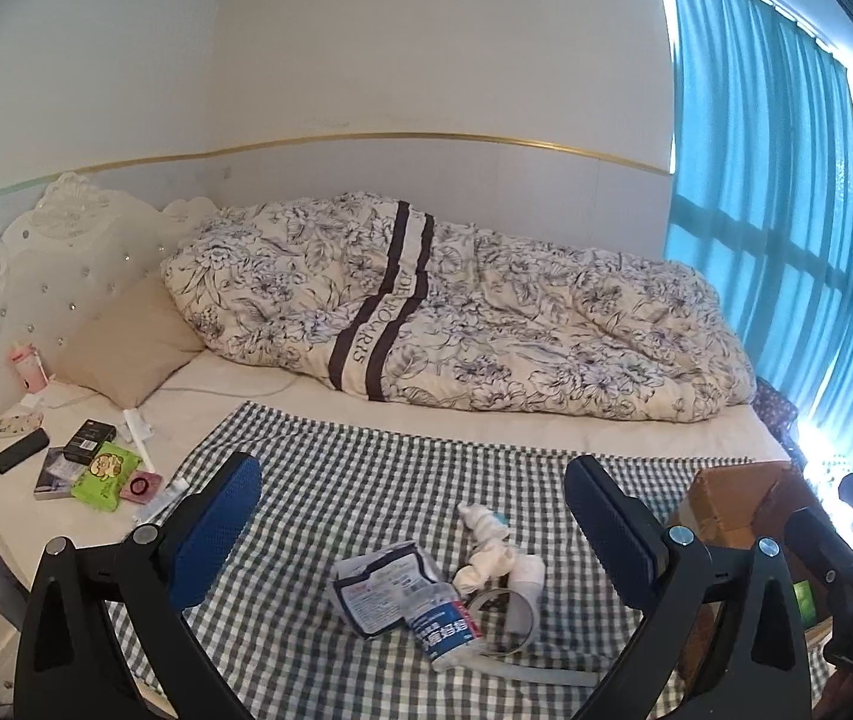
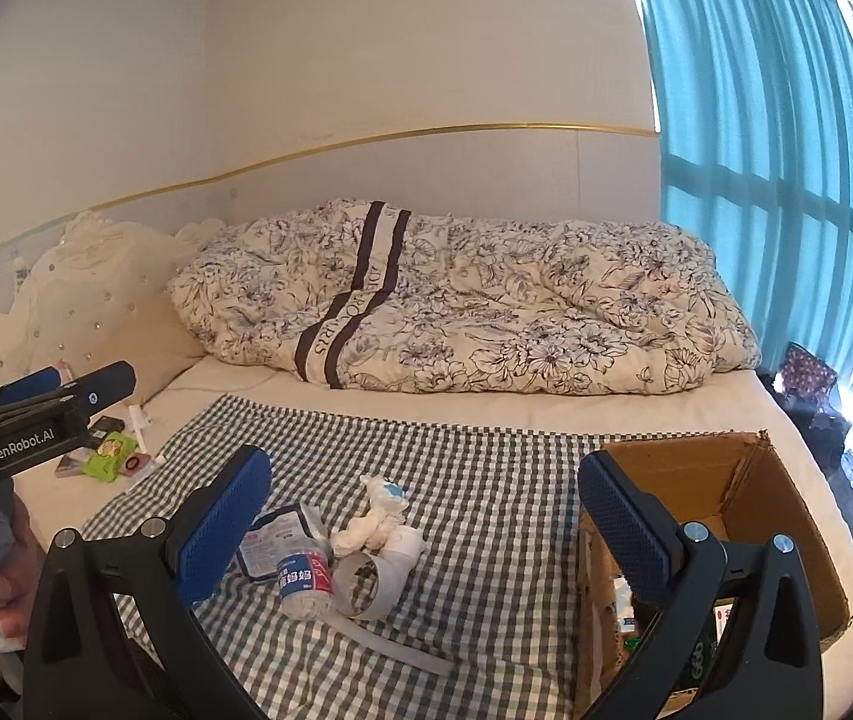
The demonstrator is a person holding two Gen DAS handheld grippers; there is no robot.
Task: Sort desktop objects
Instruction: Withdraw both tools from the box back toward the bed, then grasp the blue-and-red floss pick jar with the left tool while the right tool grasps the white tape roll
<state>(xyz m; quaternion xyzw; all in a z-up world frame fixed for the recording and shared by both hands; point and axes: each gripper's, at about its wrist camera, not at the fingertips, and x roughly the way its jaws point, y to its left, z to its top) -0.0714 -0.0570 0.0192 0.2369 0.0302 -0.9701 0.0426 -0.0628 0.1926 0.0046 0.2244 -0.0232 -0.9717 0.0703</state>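
Both claws are spread wide and empty right now, left gripper [image 1: 411,519] and right gripper [image 2: 423,513], hovering above the checked cloth [image 1: 318,450] on the bed. I reckon they're held high to pick a target. The clutter sits in one heap mid-cloth: a small plastic bottle [image 2: 304,585] lying down, long axis running toward me, beside a tape roll [image 2: 366,588] and crumpled pouch [image 2: 273,540]. The cardboard box [image 2: 720,480] waits open, right of the cloth.

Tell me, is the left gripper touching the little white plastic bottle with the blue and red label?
Apart. In the left wrist view the left gripper is open, its blue pads wide to either side, and checked cloth shows between them and the white plastic bottle.
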